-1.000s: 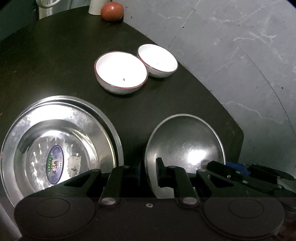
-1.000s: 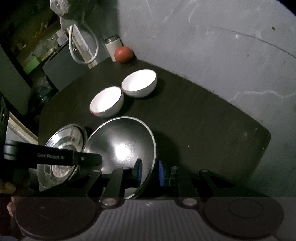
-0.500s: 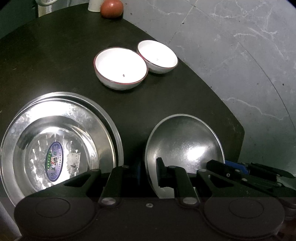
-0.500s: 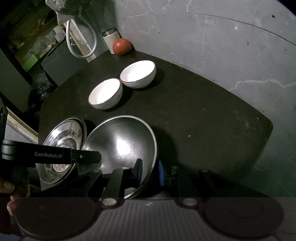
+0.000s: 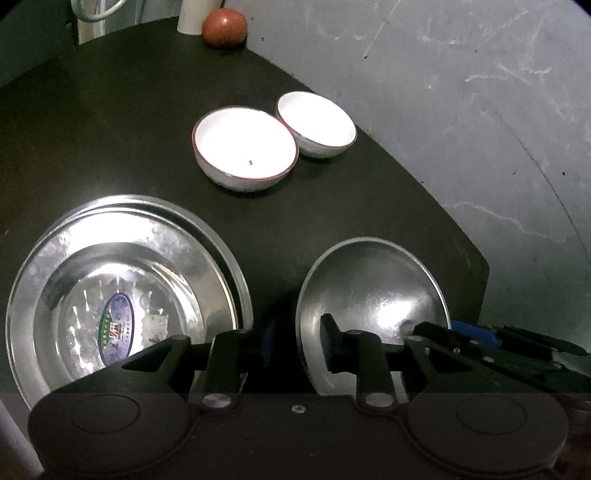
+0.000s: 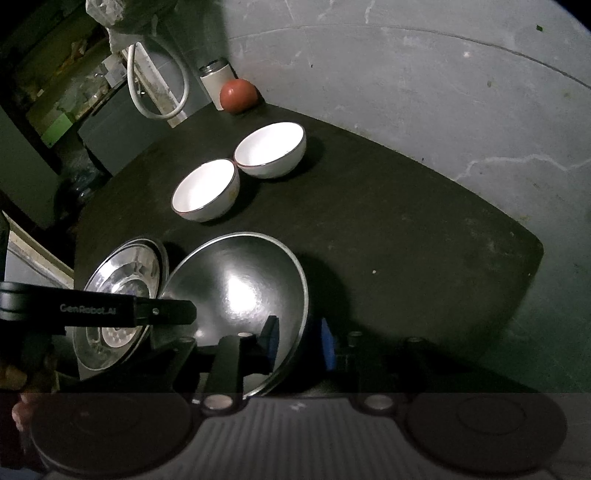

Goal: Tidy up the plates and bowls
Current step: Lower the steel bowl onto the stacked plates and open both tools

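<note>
Two steel plates (image 5: 122, 295) stacked at left, steel bowl (image 5: 373, 295) beside them on table (image 5: 110, 129); left gripper (image 5: 295, 343) and right gripper (image 6: 299, 341) jaws opening, straddling its rim; two white bowls (image 5: 245, 147) unstacked

You've got two white ceramic bowls with dark red rims: one nearer (image 5: 245, 153), one farther (image 5: 317, 123), rims touching or nearly so. One plain round steel bowl (image 5: 373, 291), dull inside. Shiny steel plates at your left: top plate with an oval sticker (image 5: 122, 295), and a second rim (image 5: 221, 236) peeks out beneath, so count two stacked; can't tell if more lie under. One red-brown round fruit (image 5: 224, 26) at the far table edge. One white cylindrical cup with a metal lid (image 6: 216, 83) just beside it. One dark round-edged table (image 6: 388, 221). Two black two-finger grippers: left gripper (image 5: 295, 339), right gripper (image 6: 301, 345).
</note>
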Demonstrator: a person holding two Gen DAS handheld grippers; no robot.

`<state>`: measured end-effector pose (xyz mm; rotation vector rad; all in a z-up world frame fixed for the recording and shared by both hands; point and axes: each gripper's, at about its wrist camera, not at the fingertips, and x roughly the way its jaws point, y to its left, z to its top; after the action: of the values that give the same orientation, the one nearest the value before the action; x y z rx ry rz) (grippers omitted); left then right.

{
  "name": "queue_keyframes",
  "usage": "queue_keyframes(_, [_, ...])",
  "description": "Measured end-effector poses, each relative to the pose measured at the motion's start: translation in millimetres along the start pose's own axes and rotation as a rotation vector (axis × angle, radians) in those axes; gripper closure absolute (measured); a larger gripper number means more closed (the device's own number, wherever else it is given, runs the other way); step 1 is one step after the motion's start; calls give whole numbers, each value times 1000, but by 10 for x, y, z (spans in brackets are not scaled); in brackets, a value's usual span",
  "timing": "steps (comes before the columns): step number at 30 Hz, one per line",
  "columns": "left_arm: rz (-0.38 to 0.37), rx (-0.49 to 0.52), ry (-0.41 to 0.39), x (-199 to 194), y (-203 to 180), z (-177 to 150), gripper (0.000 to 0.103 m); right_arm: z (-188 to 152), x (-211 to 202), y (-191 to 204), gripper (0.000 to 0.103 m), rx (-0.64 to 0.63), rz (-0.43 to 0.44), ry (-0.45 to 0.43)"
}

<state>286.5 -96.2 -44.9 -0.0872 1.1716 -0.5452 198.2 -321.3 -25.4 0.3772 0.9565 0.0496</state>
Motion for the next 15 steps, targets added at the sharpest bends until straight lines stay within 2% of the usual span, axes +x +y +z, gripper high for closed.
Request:
queue_keyframes(3, [-16, -2, -29, -48, 8, 13, 55, 1, -6, 1, 59, -1, -3, -8])
queue_keyframes(7, [-30, 5, -65, -111, -10, 40, 38, 4, -11, -8, 49, 4, -4, -14])
queue_keyframes(11, [-45, -1, -94, -156, -7, 71, 31, 11, -10, -5, 42, 6, -2, -17])
queue_keyframes(13, [-56, -10, -109, -167, 2, 83, 22, 14, -10, -4, 38, 7, -3, -19])
queue_keyframes(15, [-60, -20, -126, -185, 26, 105, 17, 19, -13, -9, 32, 10, -2, -23])
